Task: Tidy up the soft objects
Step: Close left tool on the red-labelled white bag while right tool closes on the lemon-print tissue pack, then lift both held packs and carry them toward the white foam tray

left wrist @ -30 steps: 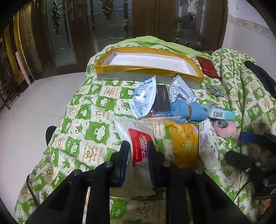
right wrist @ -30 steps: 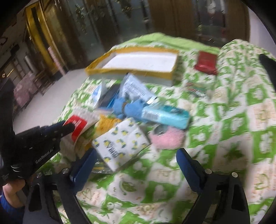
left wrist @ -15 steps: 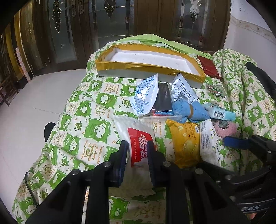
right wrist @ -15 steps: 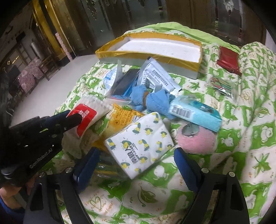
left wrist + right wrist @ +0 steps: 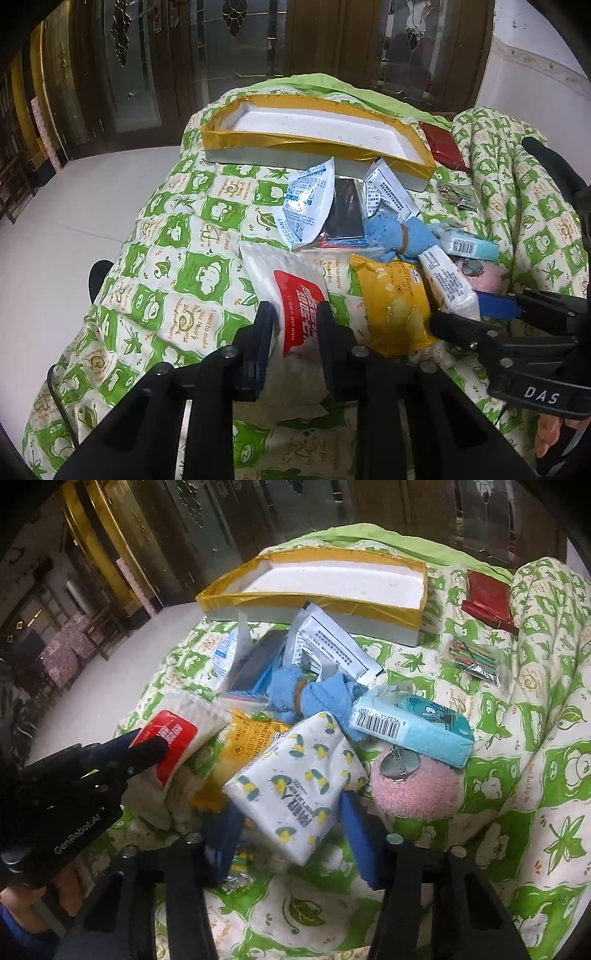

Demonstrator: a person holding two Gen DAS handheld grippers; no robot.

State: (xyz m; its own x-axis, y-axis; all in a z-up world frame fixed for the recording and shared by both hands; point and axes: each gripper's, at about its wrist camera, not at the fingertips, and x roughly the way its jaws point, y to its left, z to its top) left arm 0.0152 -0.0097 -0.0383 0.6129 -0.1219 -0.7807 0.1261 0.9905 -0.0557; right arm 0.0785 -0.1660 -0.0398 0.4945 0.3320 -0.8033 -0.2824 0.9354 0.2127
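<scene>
My left gripper [image 5: 293,317] is shut on a white wet-wipe pack with a red label [image 5: 295,295], also seen in the right wrist view [image 5: 173,734]. My right gripper [image 5: 288,823] has its blue pads either side of a white tissue pack with a lemon print [image 5: 295,782], touching or nearly touching it; this pack also shows in the left wrist view [image 5: 448,284]. A yellow cracker bag [image 5: 395,299], a blue cloth [image 5: 314,694], a light-blue tissue pack [image 5: 413,723] and a pink fluffy pad [image 5: 417,790] lie in the pile.
A gold-rimmed white foam tray [image 5: 317,144] stands at the back of the green-patterned quilt [image 5: 166,258]. A red pouch [image 5: 487,598], a bag of coloured sticks [image 5: 476,661] and desiccant sachets [image 5: 306,206] lie around. The quilt drops to the floor on the left.
My right gripper has moved forward and closed in around the lemon-print tissue pack. My left gripper keeps its hold on the wet-wipe pack, barely moved.
</scene>
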